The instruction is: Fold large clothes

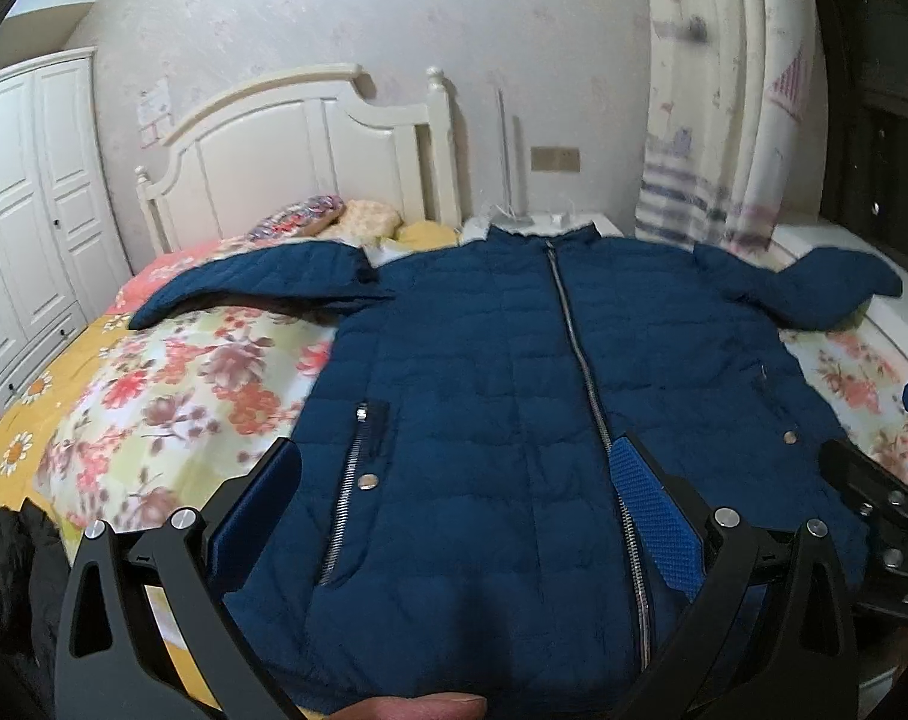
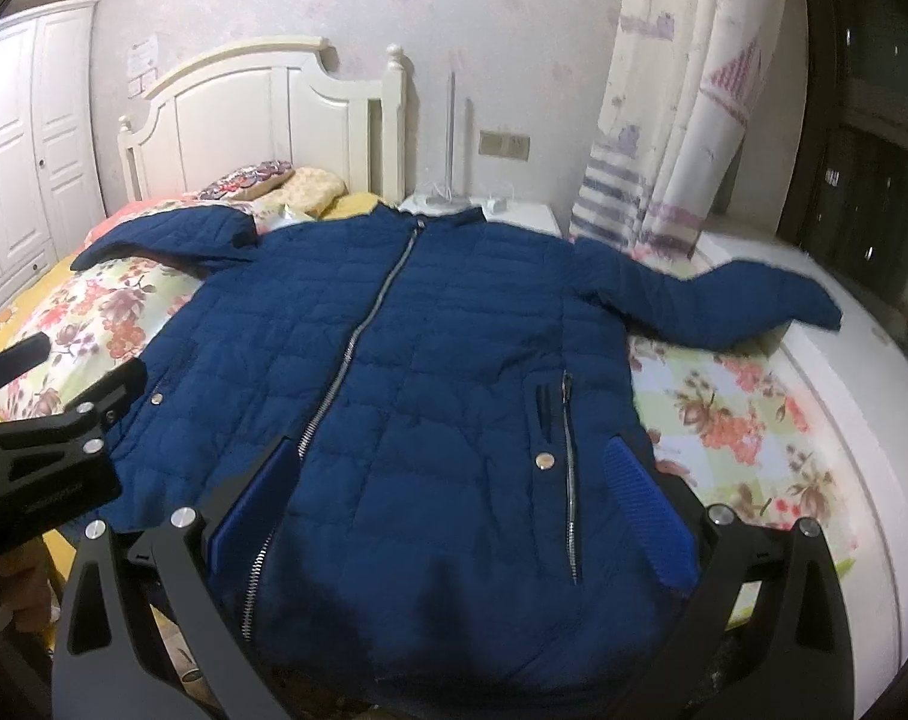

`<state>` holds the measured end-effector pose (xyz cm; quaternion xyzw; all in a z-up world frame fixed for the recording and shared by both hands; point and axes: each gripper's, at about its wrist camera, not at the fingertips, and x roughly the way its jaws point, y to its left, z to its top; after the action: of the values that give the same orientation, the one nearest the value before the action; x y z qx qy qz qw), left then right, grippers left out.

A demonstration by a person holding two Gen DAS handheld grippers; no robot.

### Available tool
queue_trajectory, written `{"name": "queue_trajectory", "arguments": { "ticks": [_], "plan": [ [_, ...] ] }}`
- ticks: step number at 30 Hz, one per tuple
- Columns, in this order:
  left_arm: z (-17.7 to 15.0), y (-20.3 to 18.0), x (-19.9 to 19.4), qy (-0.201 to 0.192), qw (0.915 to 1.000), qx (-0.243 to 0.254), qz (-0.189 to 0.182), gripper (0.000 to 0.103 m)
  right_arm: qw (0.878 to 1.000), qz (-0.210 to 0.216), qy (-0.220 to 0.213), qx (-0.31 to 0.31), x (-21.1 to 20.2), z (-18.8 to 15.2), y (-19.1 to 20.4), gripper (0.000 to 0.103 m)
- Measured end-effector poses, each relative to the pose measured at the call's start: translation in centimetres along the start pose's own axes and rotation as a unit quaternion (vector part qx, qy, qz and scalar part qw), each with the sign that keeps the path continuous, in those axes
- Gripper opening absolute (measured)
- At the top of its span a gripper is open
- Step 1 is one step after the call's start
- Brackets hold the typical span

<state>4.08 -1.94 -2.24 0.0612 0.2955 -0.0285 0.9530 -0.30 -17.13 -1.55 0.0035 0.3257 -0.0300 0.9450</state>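
Note:
A large dark blue quilted jacket [image 1: 484, 372] [image 2: 448, 348] lies front-up and zipped on the bed, collar toward the headboard, both sleeves spread out to the sides. My left gripper [image 1: 454, 462] hovers open over the hem, left of the central zipper, with nothing between its blue pads. My right gripper [image 2: 448, 468] is open above the hem on the jacket's right half, near the pocket zipper [image 2: 568, 468]. Each gripper's black frame shows at the edge of the other's view, the right gripper [image 1: 874, 498] and the left gripper [image 2: 52, 420].
The floral bedspread [image 1: 172, 384] [image 2: 742, 414] covers the bed. Pillows [image 1: 334, 216] lie by the white headboard [image 1: 298, 144]. A white wardrobe [image 1: 22, 210] stands left, a nightstand [image 2: 514, 213] and curtain [image 2: 676, 120] at the back right. A dark garment [image 1: 10, 570] sits at lower left.

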Motion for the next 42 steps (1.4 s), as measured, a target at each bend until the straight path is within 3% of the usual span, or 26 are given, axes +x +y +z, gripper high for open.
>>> {"name": "queue_trajectory", "arguments": {
  "ticks": [3,6,11,13,16,19,23,25,26,27,28,30,33,35,37,40,42],
  "plan": [
    [1.1,-1.5,3.7,0.027,0.9988,0.036,-0.016,0.099,0.999,-0.002,0.018,0.027,1.6,0.0,-1.9,0.101],
    [2.9,-3.3,8.3,0.049,0.994,0.095,0.021,0.099,0.997,-0.008,0.042,0.067,3.9,0.1,-5.0,0.101],
    [6.0,-4.1,15.2,0.07,0.9873,0.139,0.03,0.099,0.985,-0.043,0.069,0.15,8.7,1.9,-13.3,0.101],
    [6.9,-3.6,18.8,0.086,0.9871,0.129,0.041,0.099,0.975,-0.086,0.065,0.194,11.2,3.3,-17.9,0.101],
    [7.2,-2.4,22.6,0.122,0.9879,0.088,0.035,0.099,0.965,-0.11,0.047,0.235,14.6,5.1,-23.4,0.101],
    [6.7,-1.8,25.4,0.155,0.9853,0.071,0.011,0.099,0.95,-0.142,0.04,0.275,19.2,7.0,-29.2,0.101],
    [5.8,-0.1,26.9,0.158,0.9862,0.018,-0.045,0.099,0.933,-0.159,0.049,0.318,24.1,8.0,-34.3,0.099],
    [5.6,0.2,27.2,0.159,0.9851,-0.002,-0.065,0.099,0.927,-0.171,0.057,0.328,26.1,8.4,-35.9,0.094],
    [5.6,0.2,27.4,0.159,0.9846,-0.01,-0.073,0.099,0.926,-0.173,0.057,0.33,26.6,8.6,-36.4,0.085],
    [5.5,0.4,27.3,0.157,0.9844,-0.013,-0.077,0.099,0.926,-0.183,0.055,0.325,27.0,9.0,-36.7,0.069],
    [5.4,0.3,27.3,0.157,0.9845,-0.012,-0.076,0.099,0.927,-0.199,0.048,0.314,27.1,9.5,-36.6,0.059],
    [5.4,-0.2,27.5,0.159,0.9849,-0.004,-0.068,0.099,0.926,-0.224,0.03,0.303,26.9,10.9,-36.2,0.016],
    [5.5,-0.3,27.7,0.16,0.9848,-0.004,-0.068,0.099,0.937,-0.222,-0.035,0.269,25.3,14.7,-32.9,0.009],
    [5.5,-0.3,27.7,0.161,0.9845,-0.006,-0.07,0.099,0.954,-0.191,-0.064,0.224,24.8,17.3,-28.8,0.008],
    [5.4,-0.1,27.6,0.161,0.9845,-0.007,-0.07,0.099,0.977,-0.132,-0.085,0.142,24.7,20.0,-22.0,0.007],
    [5.4,-0.1,27.5,0.16,0.9844,-0.008,-0.071,0.099,0.996,-0.034,-0.076,0.023,26.0,21.2,-11.2,0.007],
    [5.4,0.0,27.5,0.161,0.9843,-0.01,-0.073,0.099,0.998,0.015,-0.041,-0.038,27.9,20.6,-5.3,0.008]
  ]
}}
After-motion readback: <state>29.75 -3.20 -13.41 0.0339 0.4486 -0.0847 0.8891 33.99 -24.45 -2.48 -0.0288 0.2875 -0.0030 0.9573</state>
